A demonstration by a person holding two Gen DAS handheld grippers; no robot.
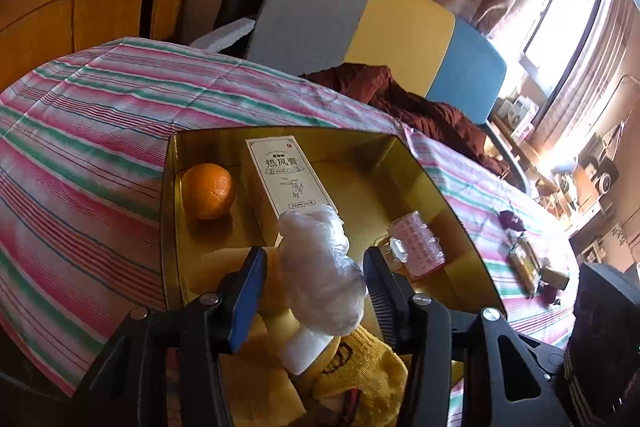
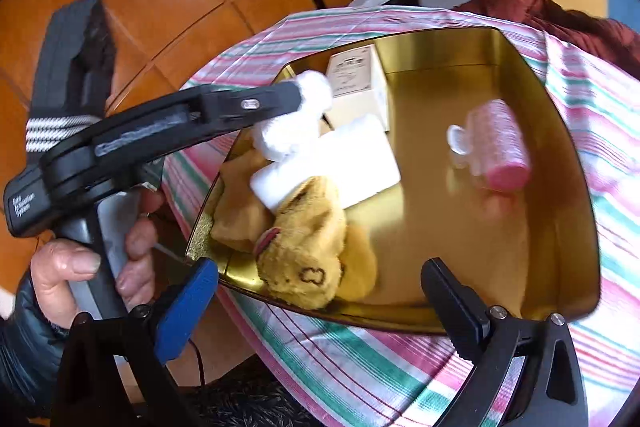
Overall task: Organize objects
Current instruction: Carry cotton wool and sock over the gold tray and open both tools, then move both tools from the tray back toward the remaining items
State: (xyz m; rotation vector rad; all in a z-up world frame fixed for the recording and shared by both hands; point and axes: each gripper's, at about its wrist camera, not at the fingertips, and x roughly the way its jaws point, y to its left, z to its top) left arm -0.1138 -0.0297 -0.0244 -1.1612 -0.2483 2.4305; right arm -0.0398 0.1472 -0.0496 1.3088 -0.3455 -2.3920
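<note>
Plastic wrap (image 1: 320, 267), crumpled, sits between the spread fingers of the left gripper (image 1: 316, 283) over the gold tin (image 1: 440, 187), near its front-left corner; released carelessly, it could catch on a finger or drift off the white block (image 1: 304, 347). From the right wrist, the right gripper (image 2: 320, 291) hangs with fingers spread and empty above the tin's front edge, where it might knock the yellow sock (image 2: 308, 259).

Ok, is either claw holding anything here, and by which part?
The right claw is open and empty. A crumpled plastic bag sits between the fingers of the left claw, but a grip cannot be told.
</note>
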